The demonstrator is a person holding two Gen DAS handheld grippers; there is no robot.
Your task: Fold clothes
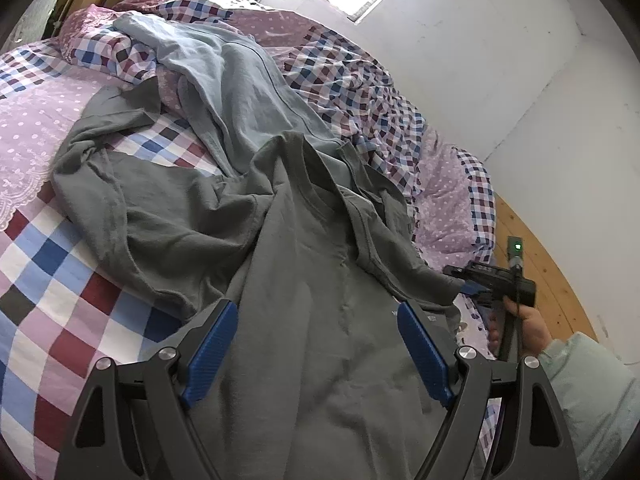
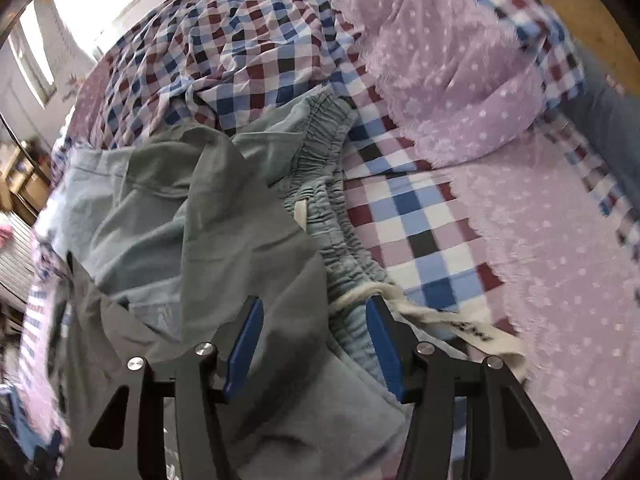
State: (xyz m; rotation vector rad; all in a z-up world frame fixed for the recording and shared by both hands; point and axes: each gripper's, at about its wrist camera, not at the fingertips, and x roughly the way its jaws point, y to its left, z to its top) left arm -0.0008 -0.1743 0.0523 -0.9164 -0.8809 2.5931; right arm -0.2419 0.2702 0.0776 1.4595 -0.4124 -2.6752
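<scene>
Across the centre of the left wrist view a grey t-shirt lies crumpled on the bed over light blue trousers, left gripper and right gripper both jaws wide, holding nothing; best pinch the hem corners and pull flat first.

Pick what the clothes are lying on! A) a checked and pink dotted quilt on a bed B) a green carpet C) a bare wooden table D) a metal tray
A: the crumpled grey cotton T-shirt and the pale blue trousers with the elastic waistband lie on the checked and pink dotted quilt spread over a bed.
</scene>
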